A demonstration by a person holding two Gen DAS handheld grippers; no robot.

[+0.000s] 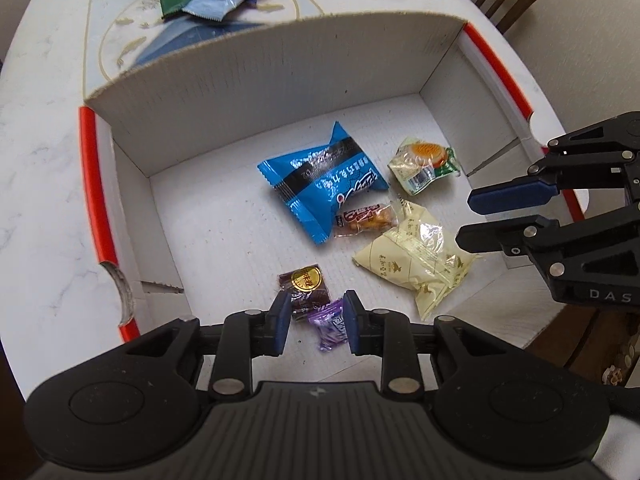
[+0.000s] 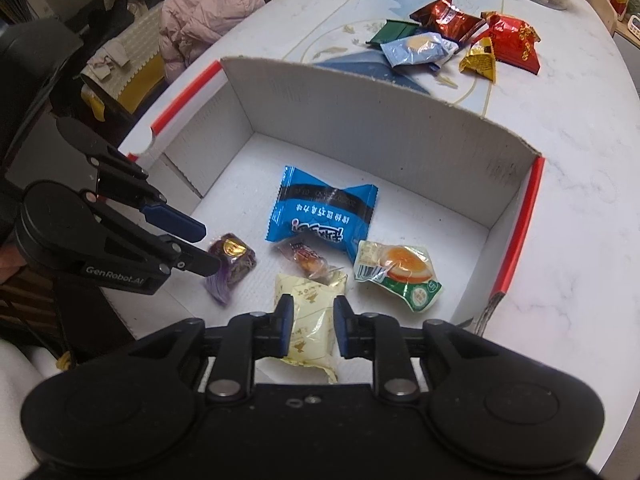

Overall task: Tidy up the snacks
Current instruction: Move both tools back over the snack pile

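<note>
Snacks (image 2: pixel 456 36) await us at the worktop's far edge, beyond the box (image 1: pixel 280 60); both grippers, left (image 1: pixel 316 322) and right (image 2: pixel 310 326), hang inside, fingers slightly parted, empty.

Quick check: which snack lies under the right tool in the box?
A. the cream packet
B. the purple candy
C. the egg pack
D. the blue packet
A: in the right wrist view the cream packet lies on the box floor between the right tool fingers, unpinched.
</note>
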